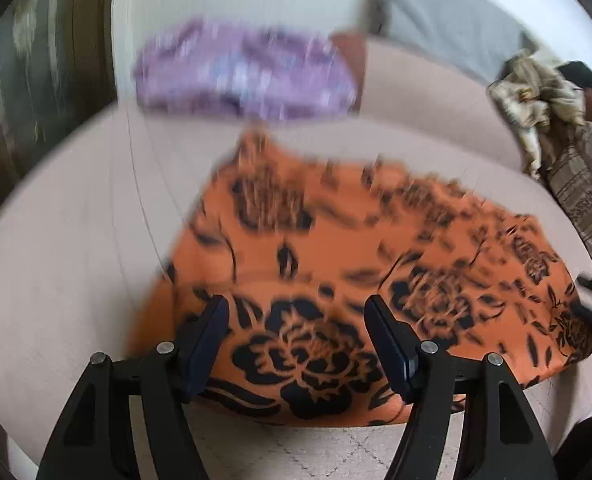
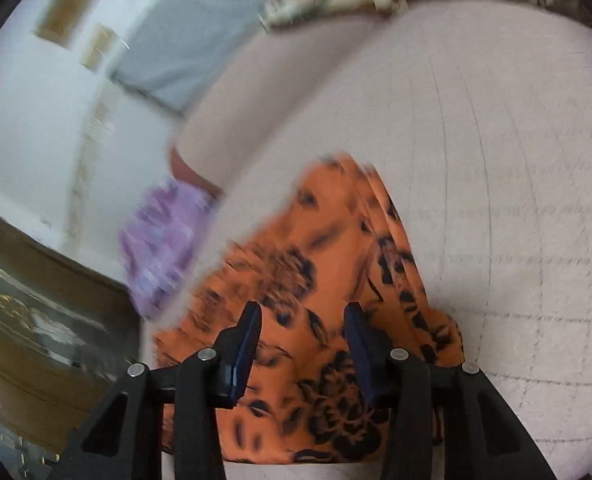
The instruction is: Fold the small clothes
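An orange garment with a black flower print (image 1: 336,248) lies spread on a pale quilted cover (image 1: 63,248); both views are blurred. My left gripper (image 1: 296,304) hovers over the garment's near edge, its jaws wide apart and nothing pressed between the dark blue pads (image 1: 205,344). In the right wrist view the same orange garment (image 2: 336,240) runs away from the camera in soft folds. My right gripper (image 2: 303,308) stands open just above its near end, and printed cloth shows in the gap between its fingers.
A lilac patterned cloth (image 1: 243,72) lies beyond the orange one, near the cover's far edge (image 2: 163,240). A crumpled cream cloth (image 1: 536,108) and a striped fabric (image 1: 588,192) lie at the right. Dark wooden furniture (image 2: 35,320) stands beside the cover.
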Available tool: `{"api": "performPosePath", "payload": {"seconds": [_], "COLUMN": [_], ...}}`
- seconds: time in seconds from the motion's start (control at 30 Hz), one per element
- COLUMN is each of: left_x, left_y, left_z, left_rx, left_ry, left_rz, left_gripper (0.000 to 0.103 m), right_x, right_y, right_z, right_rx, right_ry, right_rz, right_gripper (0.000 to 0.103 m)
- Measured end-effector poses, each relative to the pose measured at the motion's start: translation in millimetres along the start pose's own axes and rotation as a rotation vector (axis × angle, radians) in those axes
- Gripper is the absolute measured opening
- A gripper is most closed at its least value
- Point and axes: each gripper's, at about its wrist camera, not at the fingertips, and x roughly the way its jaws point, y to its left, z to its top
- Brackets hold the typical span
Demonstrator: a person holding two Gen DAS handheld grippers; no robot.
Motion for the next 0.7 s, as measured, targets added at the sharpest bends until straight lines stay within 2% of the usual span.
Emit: {"api": "performPosePath", "payload": {"seconds": [0.03, 0.07, 0.1, 0.13, 0.2, 0.27, 0.37, 0.47, 0.53, 0.6, 0.7], "left_x": [6.5, 9.5, 11.1, 13.3, 19.4, 18.8, 22.2, 24.6, 25.5, 25.5, 25.6], "left_y": [2.3, -1.5, -9.6, -15.5, -33.8, -40.9, -33.5, -33.9, -34.7, -33.5, -34.3], "left_z": [-2.3, -1.1, -0.4, -1.9, -11.6, -17.5, -14.9, -17.3, -17.6, -16.8, -16.4], "left_rx": [-0.010, 0.011, 0.057, 0.090, 0.189, 0.221, 0.177, 0.182, 0.181, 0.166, 0.159], "left_ry": [0.025, 0.017, 0.012, 0.017, 0.024, -0.006, 0.004, -0.012, -0.024, -0.016, -0.007], "left_rz": [0.009, 0.029, 0.055, 0.063, 0.105, 0.146, 0.115, 0.121, 0.125, 0.119, 0.122], "left_gripper": [0.071, 0.071, 0.076, 0.088, 0.097, 0.098, 0.100, 0.103, 0.103, 0.103, 0.103], "right_x": [10.0, 18.3, 20.6, 19.7, 18.2, 22.0, 35.0, 58.1, 77.9, 100.0, 100.0], "right_y": [-5.8, -10.3, -10.9, -7.1, 6.7, 16.7, 24.3, 33.8, 31.2, 19.3, 22.5], "right_z": [-0.4, 1.2, 4.9, 9.1, 19.0, 27.9, 52.4, 71.2, 80.3, 85.1, 87.8], "right_rx": [0.012, 0.027, 0.034, 0.028, -0.019, -0.032, -0.025, -0.015, 0.012, 0.053, 0.014], "right_ry": [0.035, 0.059, 0.055, 0.042, -0.006, -0.012, -0.024, -0.018, 0.006, 0.038, 0.027], "right_rz": [-0.059, -0.096, -0.106, -0.105, -0.108, -0.090, -0.057, -0.024, -0.047, -0.116, -0.126], "right_gripper": [0.040, 0.030, 0.029, 0.029, 0.031, 0.033, 0.033, 0.033, 0.033, 0.032, 0.032]}}
